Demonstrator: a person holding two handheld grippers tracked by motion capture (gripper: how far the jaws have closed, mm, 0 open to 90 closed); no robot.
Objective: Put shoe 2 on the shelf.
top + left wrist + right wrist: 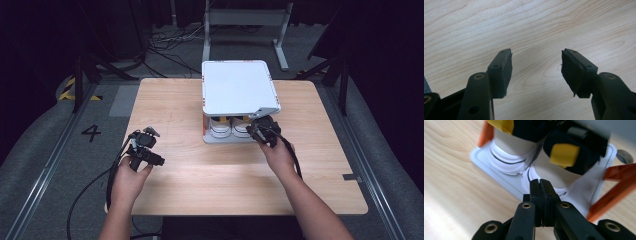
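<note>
Jaws of the right gripper (541, 185) were clenched empty before the white sneakers (230, 127) in the white orange-posted box (239, 87); the left gripper (536, 71) gaped left of it.

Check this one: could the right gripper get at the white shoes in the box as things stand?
Probably yes: the right gripper sits at the open front, the lid is raised, the shoes are exposed; its jaws are shut, so they must open first.
</note>
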